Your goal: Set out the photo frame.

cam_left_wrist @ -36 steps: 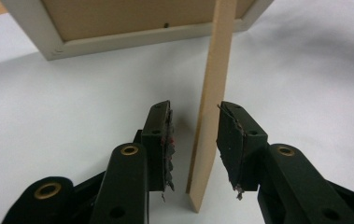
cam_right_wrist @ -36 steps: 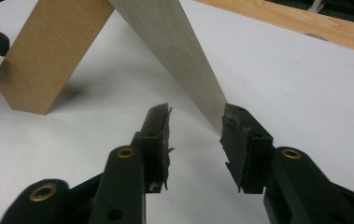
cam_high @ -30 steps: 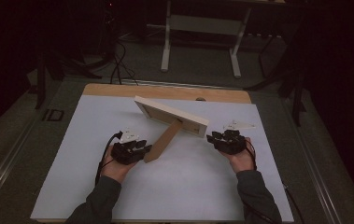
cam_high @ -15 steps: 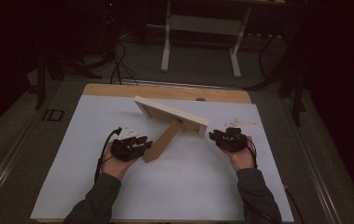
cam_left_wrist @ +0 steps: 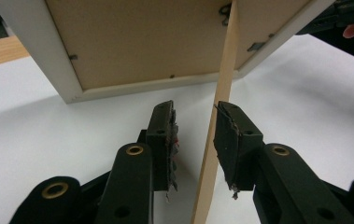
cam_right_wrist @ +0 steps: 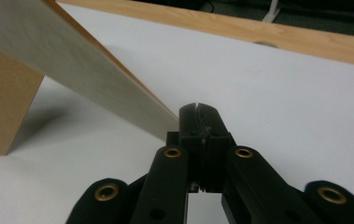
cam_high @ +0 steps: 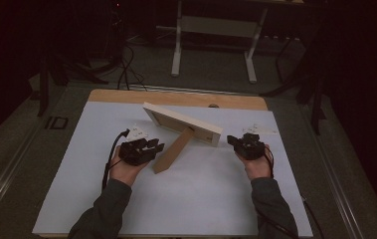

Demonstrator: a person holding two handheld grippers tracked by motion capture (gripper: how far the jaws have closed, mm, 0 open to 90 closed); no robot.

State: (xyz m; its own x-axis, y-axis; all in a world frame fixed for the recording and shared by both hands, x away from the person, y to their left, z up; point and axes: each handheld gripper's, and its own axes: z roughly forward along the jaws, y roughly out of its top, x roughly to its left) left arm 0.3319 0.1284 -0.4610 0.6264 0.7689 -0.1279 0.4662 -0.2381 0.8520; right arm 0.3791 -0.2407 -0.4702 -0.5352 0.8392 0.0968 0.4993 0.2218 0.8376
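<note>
A: Where's the frame (cam_high: 182,123)?

B: It stands near the middle of the white table (cam_high: 201,199), leaning back on its stand (cam_high: 172,152), with its brown back panel toward the person. In the high view it runs slantwise, left end farther off, right end nearer. The stand's foot rests on the table, in front of the frame.

A: And the left gripper (cam_high: 148,148)?

B: It sits just left of the stand in the high view. In the left gripper view the stand (cam_left_wrist: 214,140) rises as a thin wooden strip between the two jaws. The jaws are partly apart. The right-hand pad is at or very near the strip's edge, the left-hand pad stands clear of it with a gap showing. I can't tell whether the near pad truly presses, so it doesn't read as a firm grip.

A: The right gripper (cam_high: 236,143)?

B: Its jaws have just been closing and now meet, pad on pad, with nothing between them, as the right gripper view (cam_right_wrist: 198,108) shows. The tips lie just beside the frame's near corner (cam_right_wrist: 165,122), at its lower edge. Touching or a hair apart, I can't say.

A: Anything else on the table?

B: A wooden strip (cam_high: 176,98) runs along its far edge, bare of the white cover. The person's hands hold both grippers from the near side, sleeves coming in from below
</note>
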